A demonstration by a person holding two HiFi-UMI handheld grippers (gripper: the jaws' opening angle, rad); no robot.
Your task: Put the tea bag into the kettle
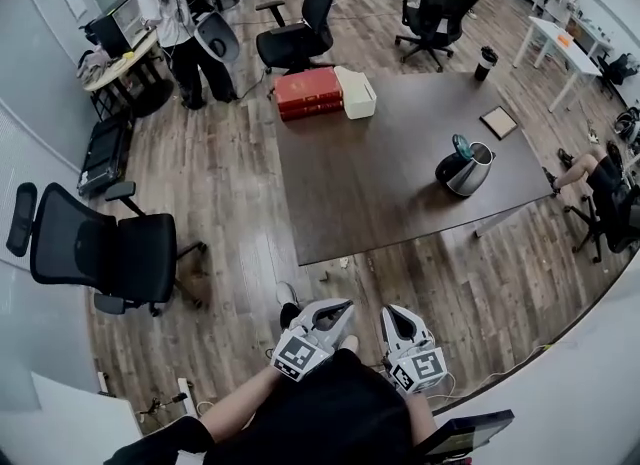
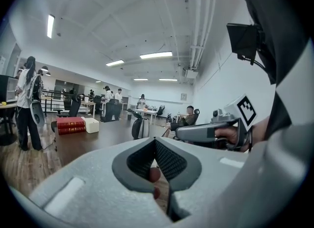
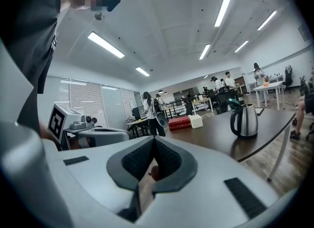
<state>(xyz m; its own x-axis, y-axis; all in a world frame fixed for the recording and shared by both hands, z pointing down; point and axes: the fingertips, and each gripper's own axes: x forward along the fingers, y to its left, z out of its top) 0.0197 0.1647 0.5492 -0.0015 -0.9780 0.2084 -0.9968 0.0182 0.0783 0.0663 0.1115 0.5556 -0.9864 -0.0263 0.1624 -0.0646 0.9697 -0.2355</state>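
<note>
Jaws on left gripper (image 1: 336,307) and right gripper (image 1: 396,313) were shut and empty, well short of the table (image 1: 380,203). Finding the unseen tea bag had to come first, then the kettle (image 1: 468,169).

open office: desks (image 1: 545,31), swivel chairs (image 1: 135,253)

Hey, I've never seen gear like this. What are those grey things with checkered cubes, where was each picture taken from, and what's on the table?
A person holds two handheld grippers, the left gripper and the right gripper; the marker cubes belong to them. The head view comes from a camera on the person's head. The other two come from cameras riding on each gripper, looking along its jaws. Both pairs of jaws are closed with nothing held. On the table stand a kettle, red books and a white box. No tea bag shows.
</note>
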